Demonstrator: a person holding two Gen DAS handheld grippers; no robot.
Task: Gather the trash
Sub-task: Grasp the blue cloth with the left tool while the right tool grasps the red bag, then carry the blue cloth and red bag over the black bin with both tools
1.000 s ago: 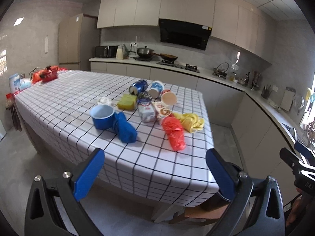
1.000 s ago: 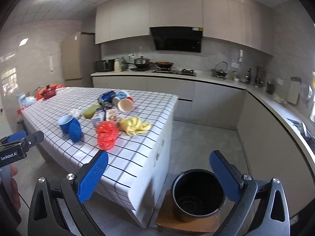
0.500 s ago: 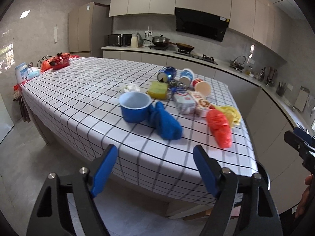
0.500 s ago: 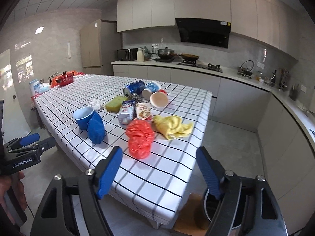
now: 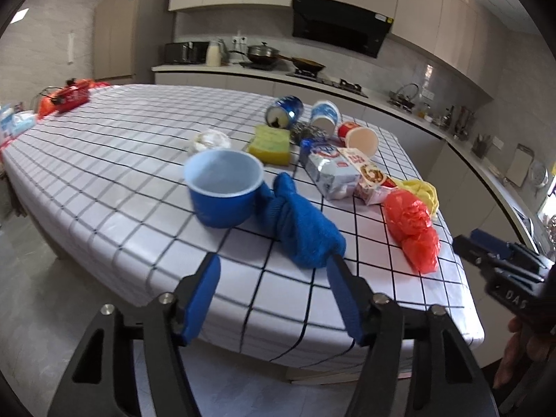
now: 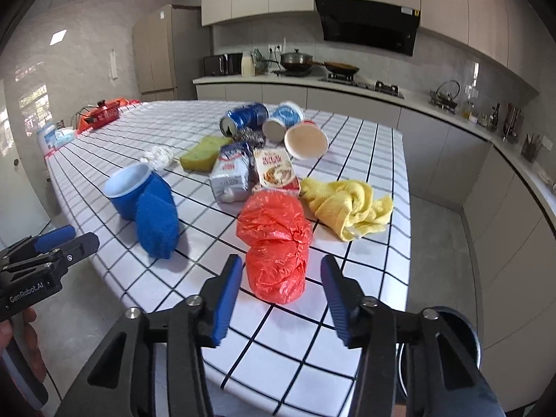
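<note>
- Kitchen cabinets and a cooktop counter run behind a long surface (image 6: 375, 173) covered in a white cloth with a black grid.
- Trash lies clustered toward the near end of that surface: a red plastic bag (image 6: 276, 243) closest to the edge, a yellow cloth (image 6: 347, 205) just beside it, a blue cloth (image 5: 302, 229) touching a blue cup (image 5: 224, 191), two snack packets, a yellow-green sponge (image 5: 271, 140), a tipped blue can (image 5: 285, 111) and two tipped paper cups behind.
- A dark bin (image 6: 462, 333) stands on the floor below the surface's corner, partly hidden.
- The right hand-held gripper (image 6: 278, 290) hangs over the near edge, its jaws half spread and just narrowing, the red plastic bag's near end between the blue pads without contact.
- The left hand-held gripper (image 5: 274, 290) points at the blue cloth, jaws likewise half spread and just narrowing, nothing between them.
</note>
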